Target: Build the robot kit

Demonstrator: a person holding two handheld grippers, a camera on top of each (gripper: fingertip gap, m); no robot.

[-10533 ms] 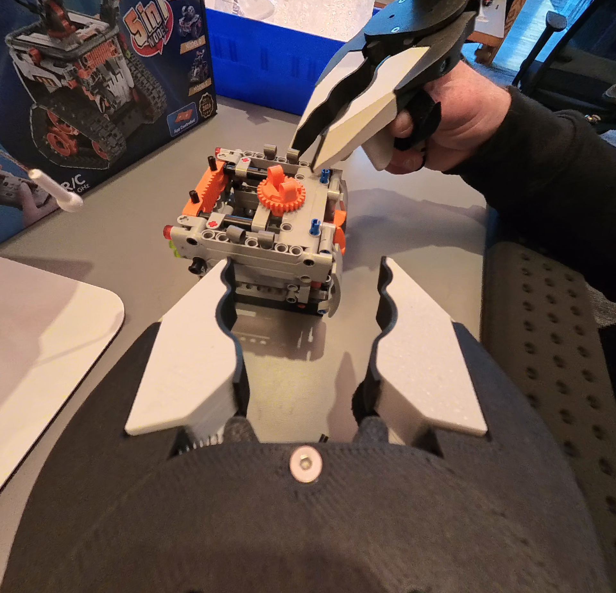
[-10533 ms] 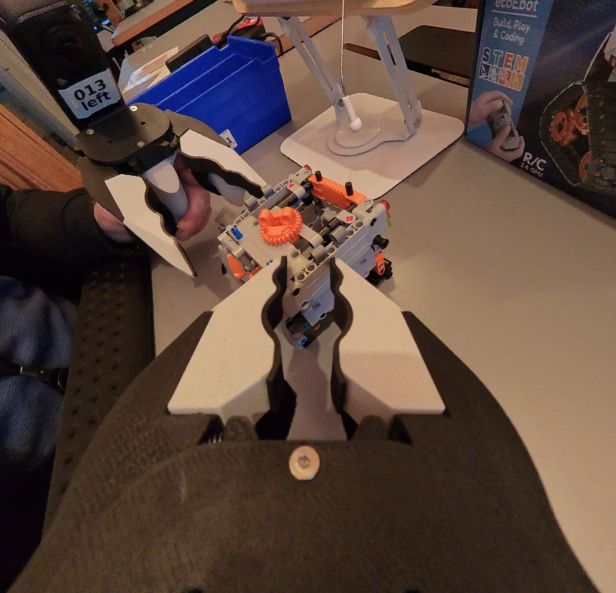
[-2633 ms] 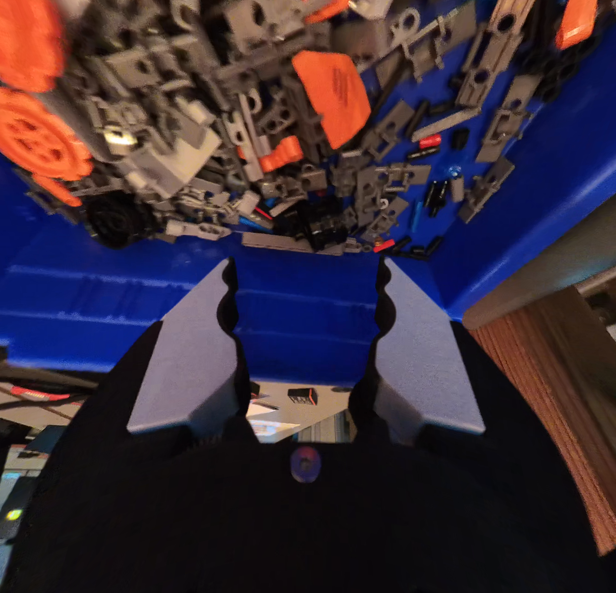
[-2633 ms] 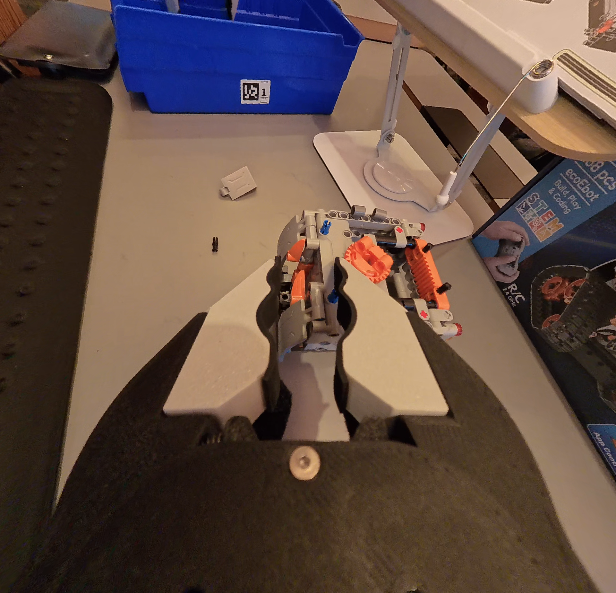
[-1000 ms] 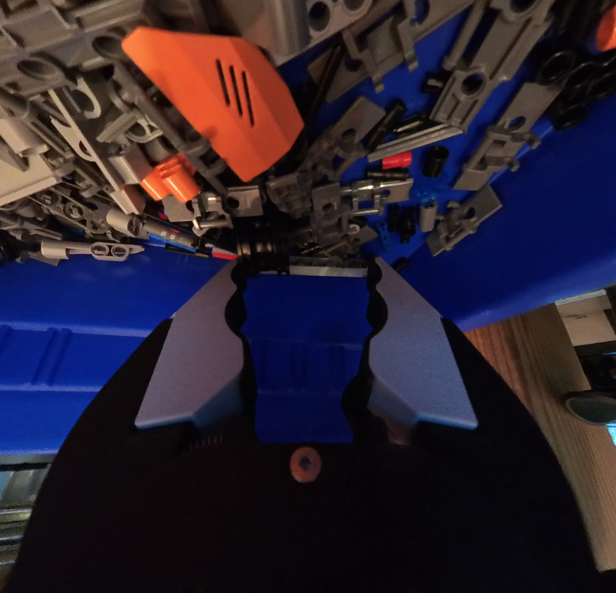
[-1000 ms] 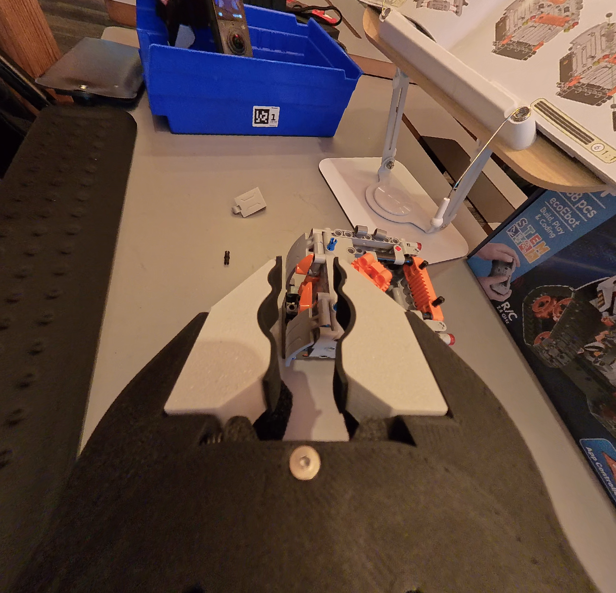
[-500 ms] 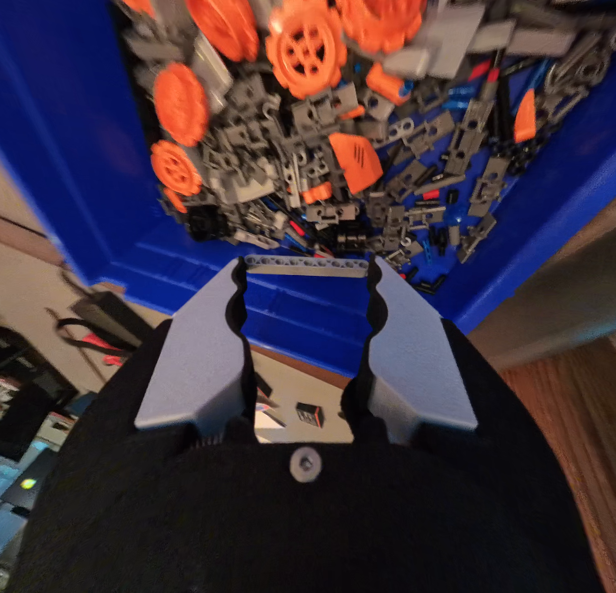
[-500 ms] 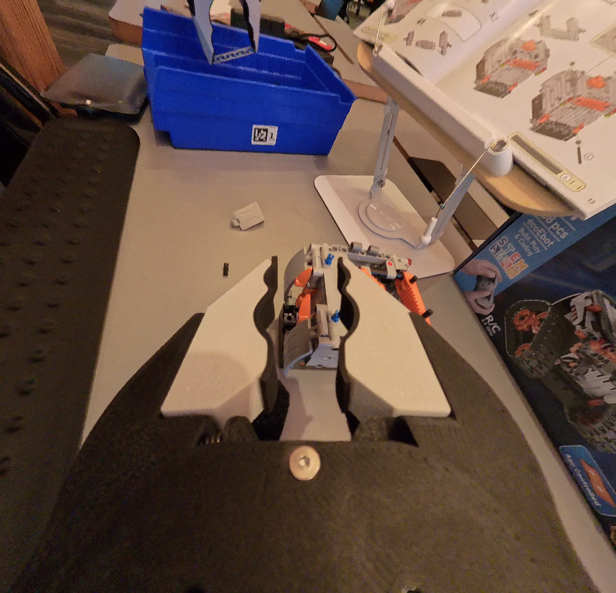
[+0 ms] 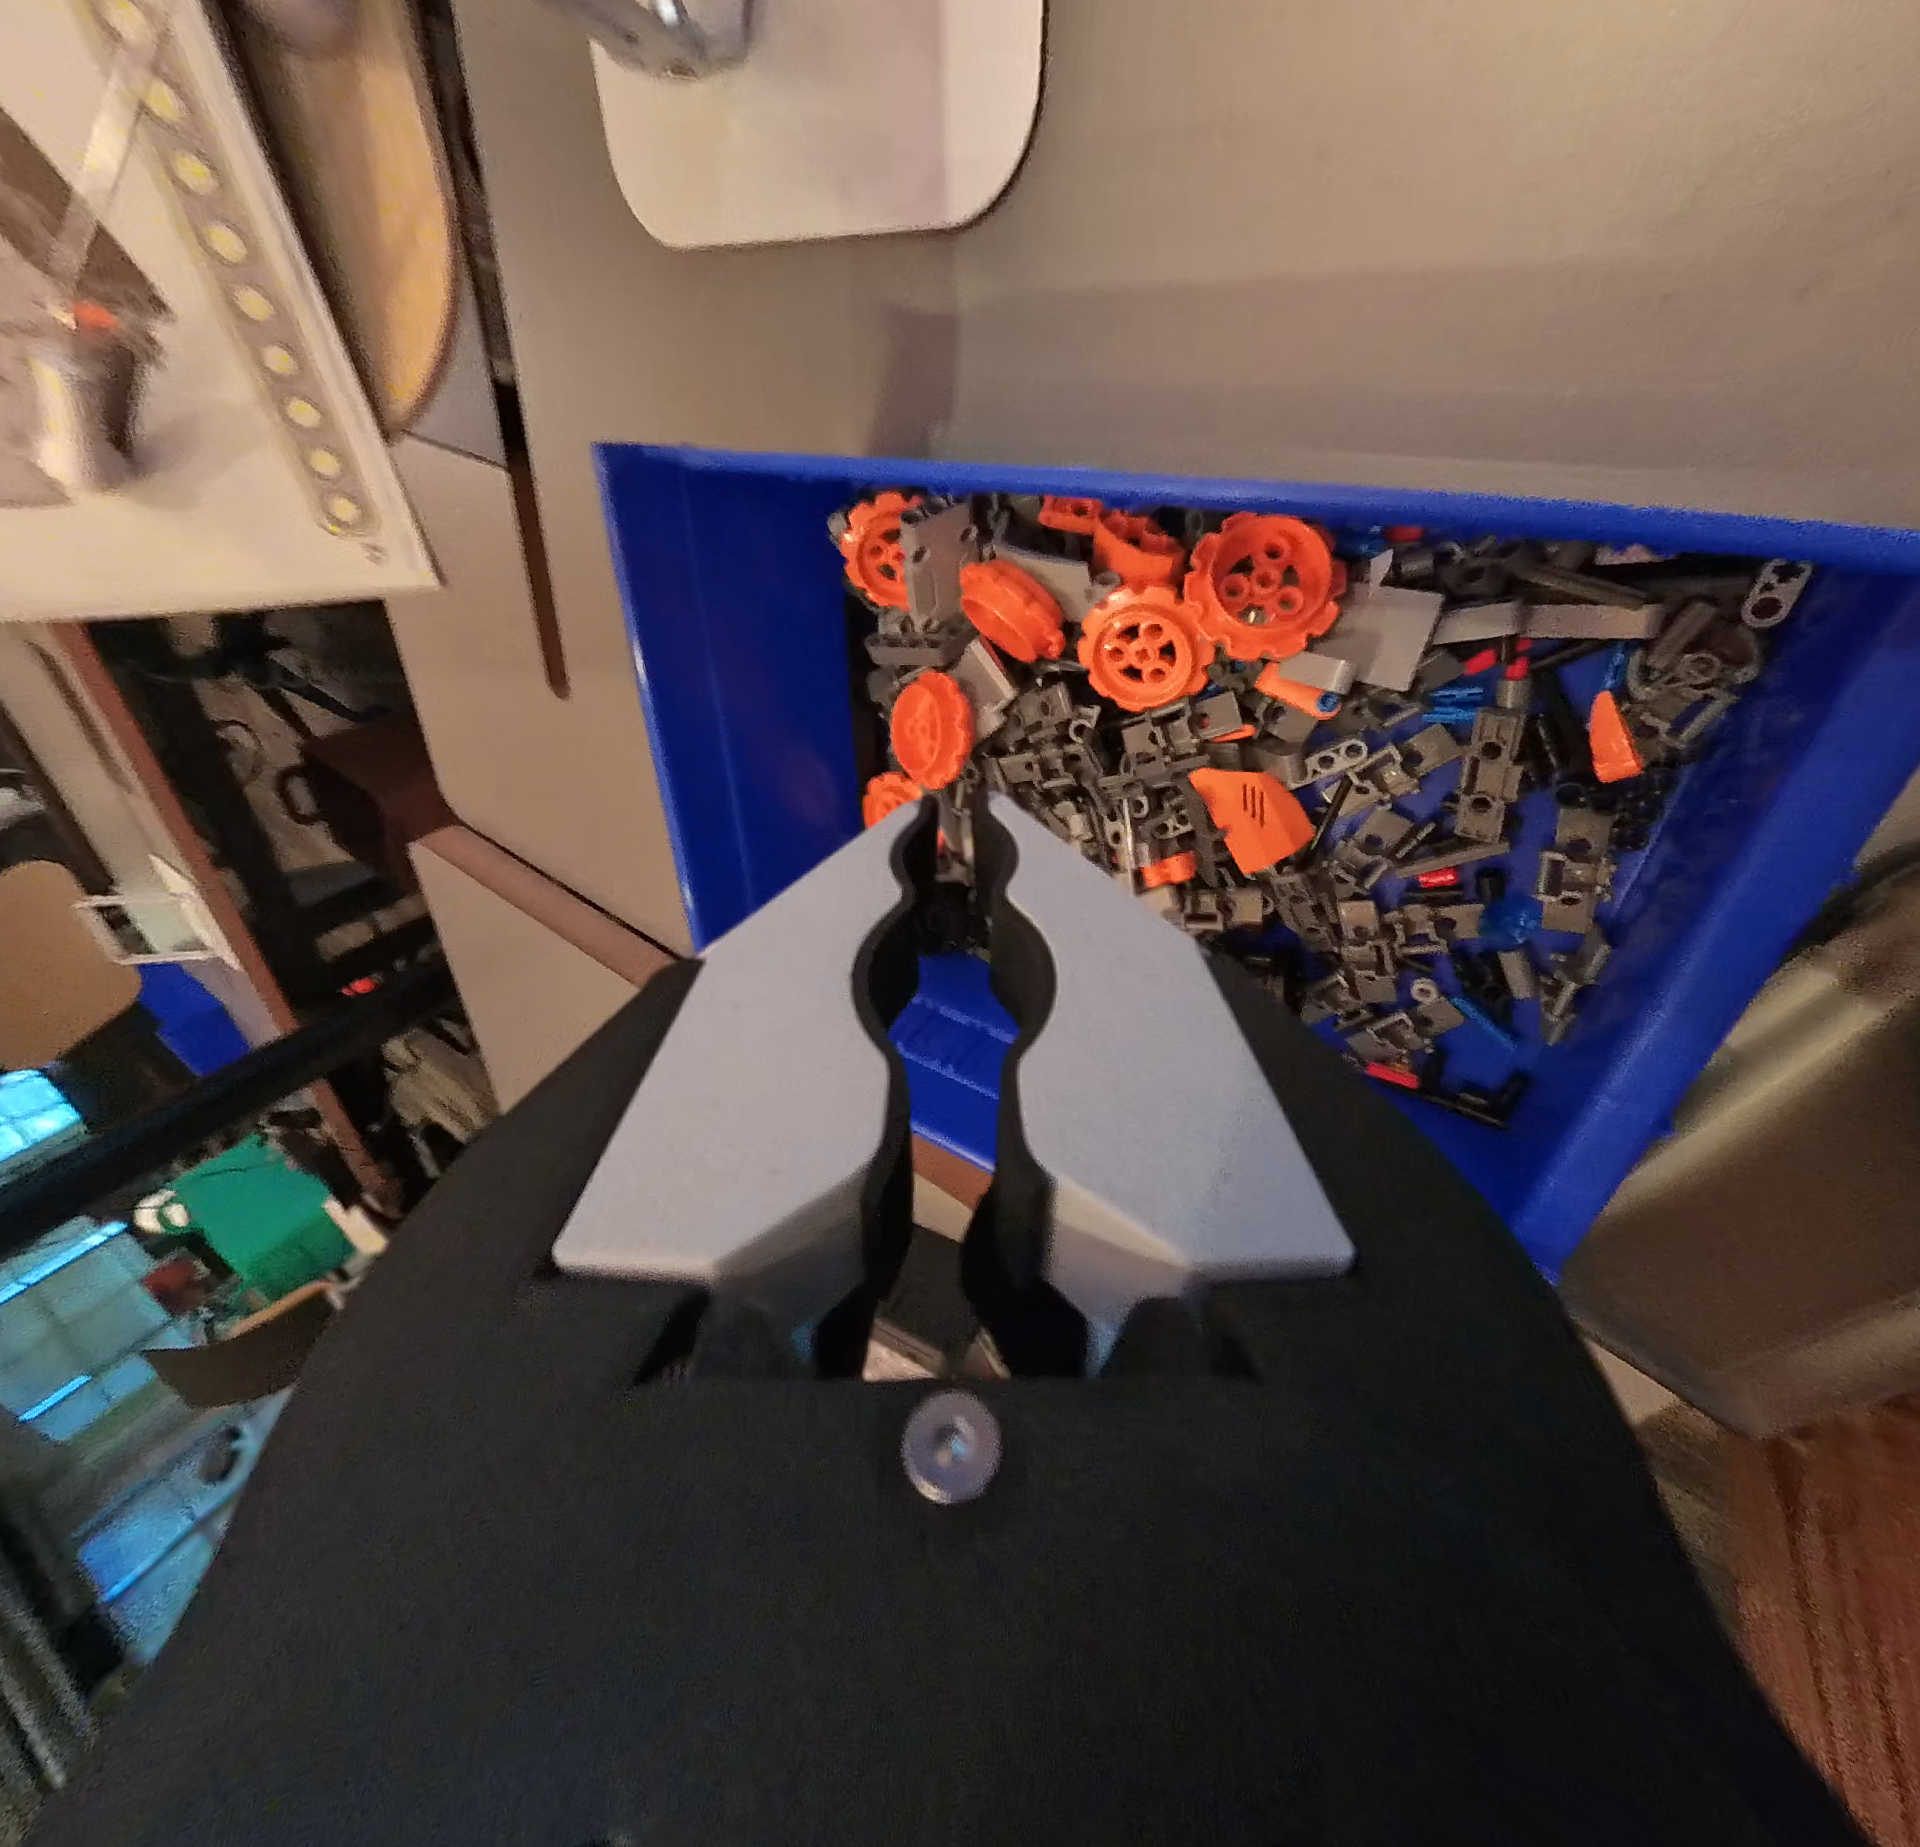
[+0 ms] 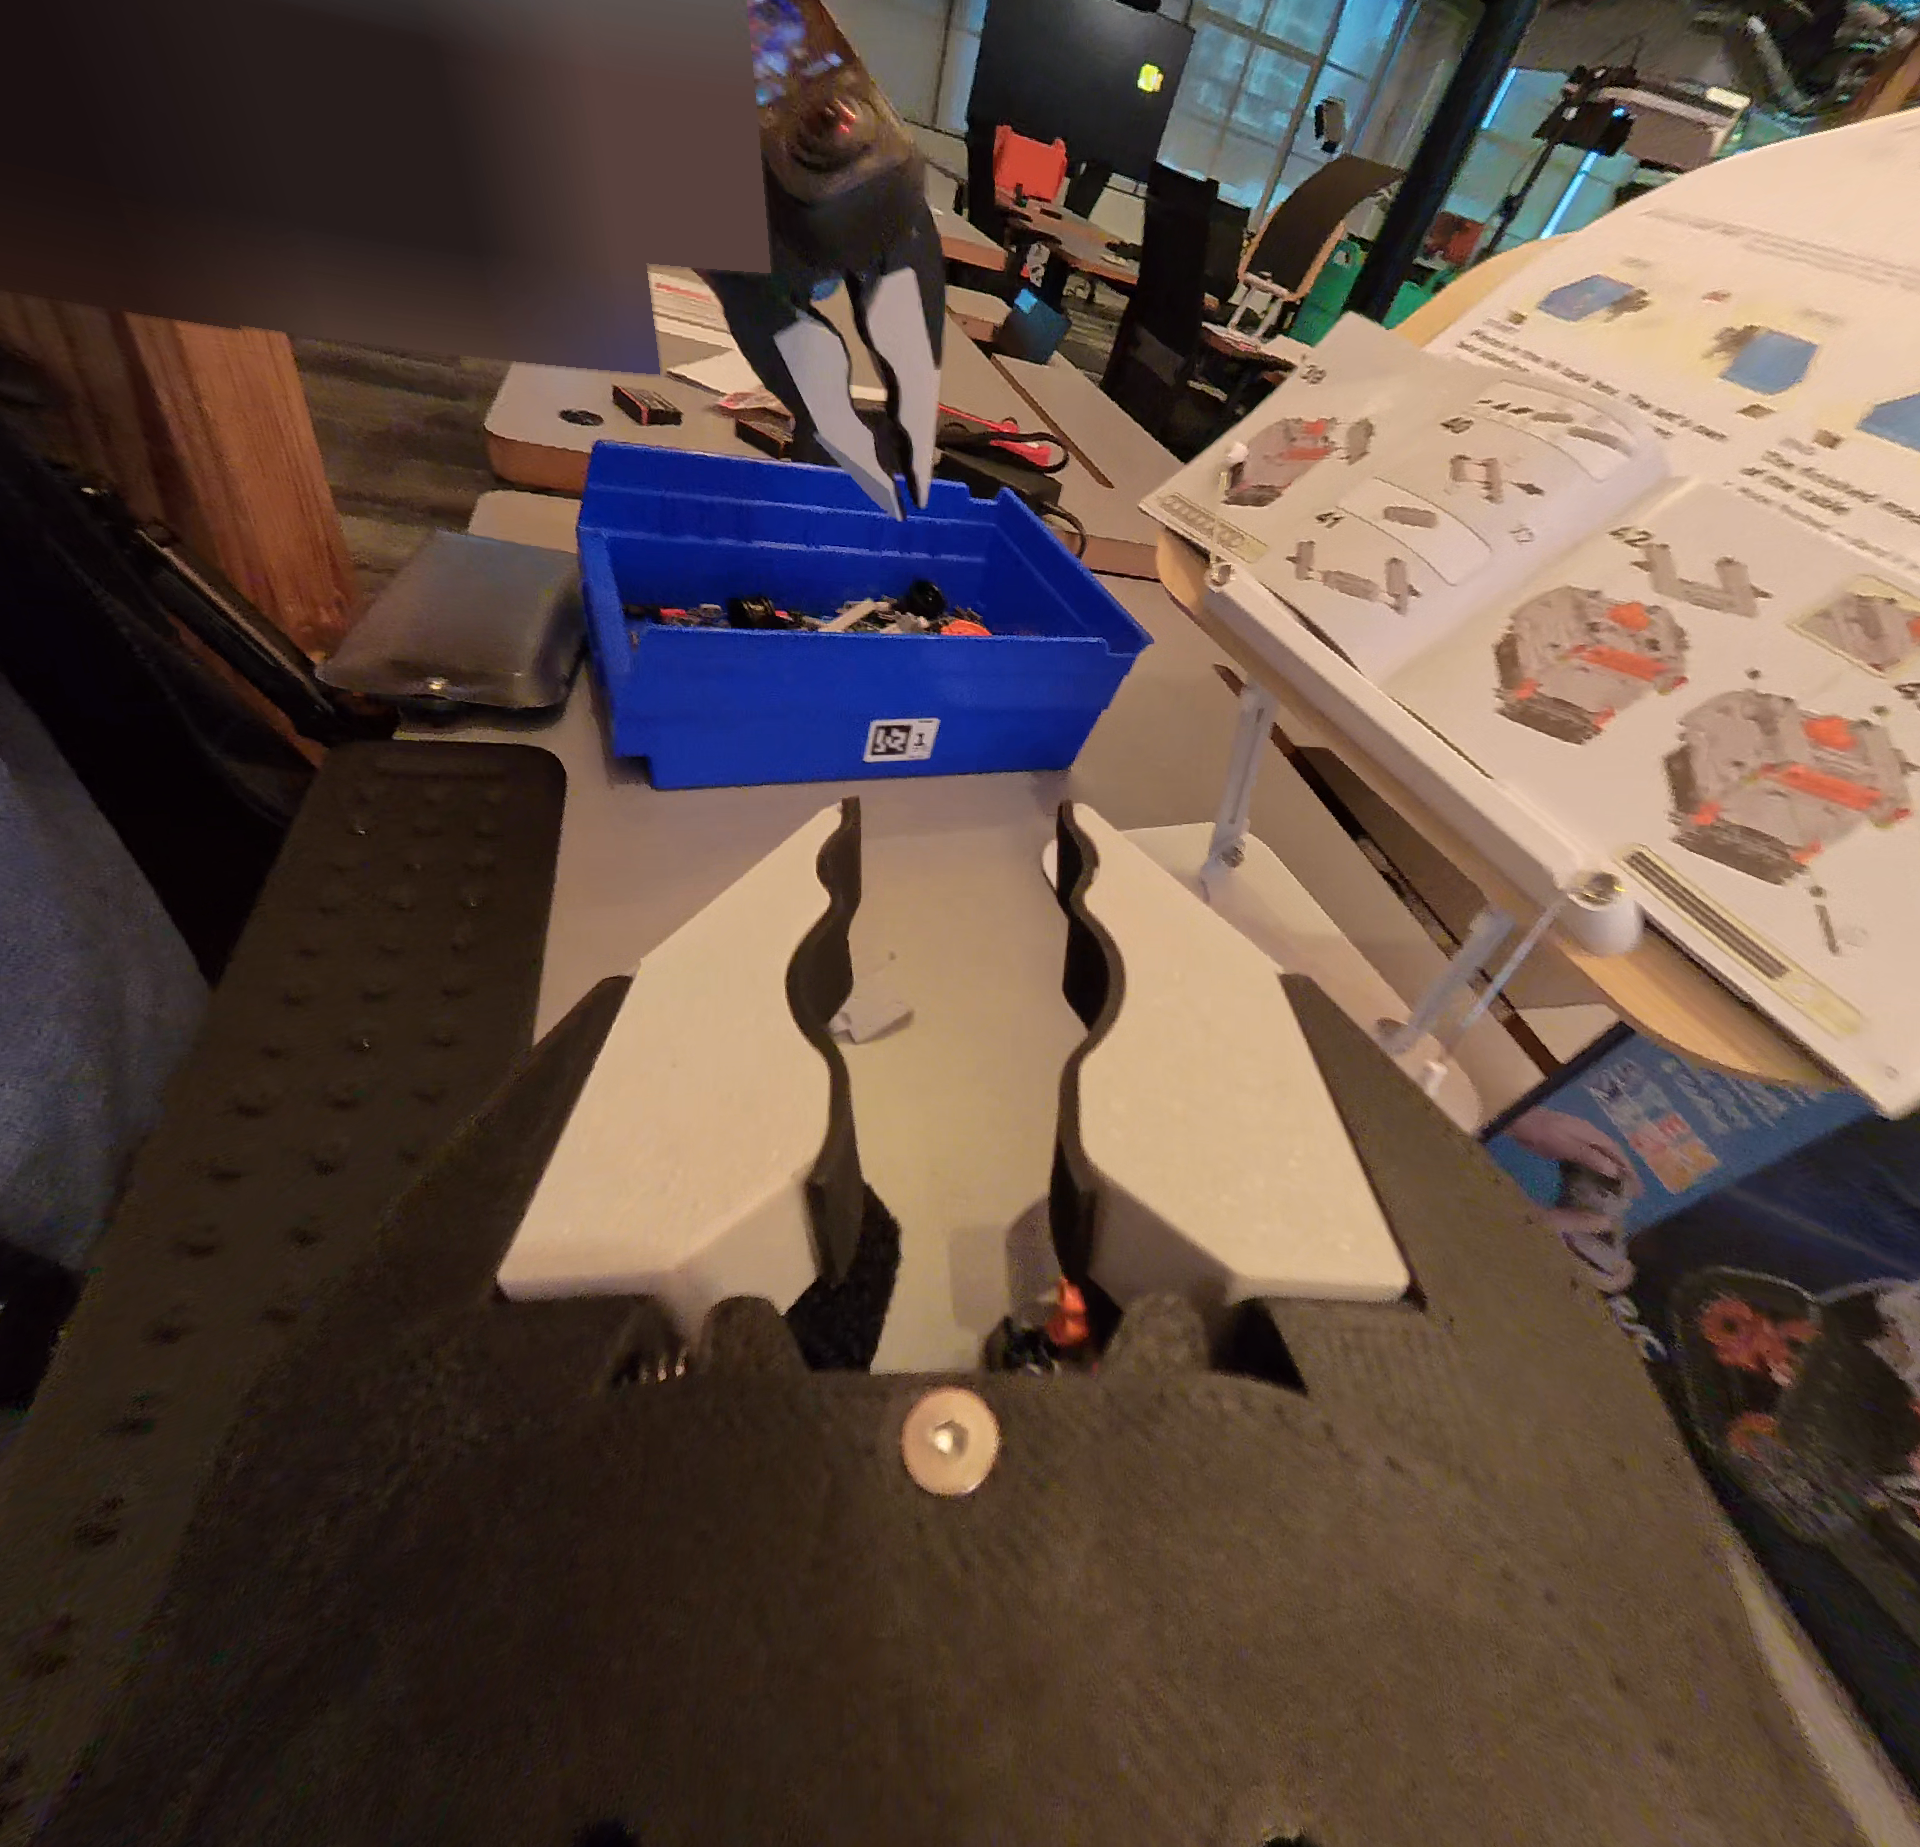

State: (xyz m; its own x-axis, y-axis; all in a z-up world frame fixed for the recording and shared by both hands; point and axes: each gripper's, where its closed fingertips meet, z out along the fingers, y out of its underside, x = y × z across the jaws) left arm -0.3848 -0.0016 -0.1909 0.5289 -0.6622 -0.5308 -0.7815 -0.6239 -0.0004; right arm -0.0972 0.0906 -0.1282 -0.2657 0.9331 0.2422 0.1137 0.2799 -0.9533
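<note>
The blue bin (image 10: 831, 701) at upper centre is smooth, glossy plastic. The table (image 10: 945, 914) looks matt grey. Each claw's fingers (image 10: 686, 1101) are grainy matt white on rough black bodies. At right, the instruction booklet (image 10: 1621, 654) is smooth paper.

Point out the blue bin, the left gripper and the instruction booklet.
blue bin (image 10: 790, 701): right wrist view, on its front wall.
left gripper (image 9: 956, 810): left wrist view, between its fingertips, above the bin's parts.
instruction booklet (image 10: 1621, 571): right wrist view, on the open page on the stand.
</note>
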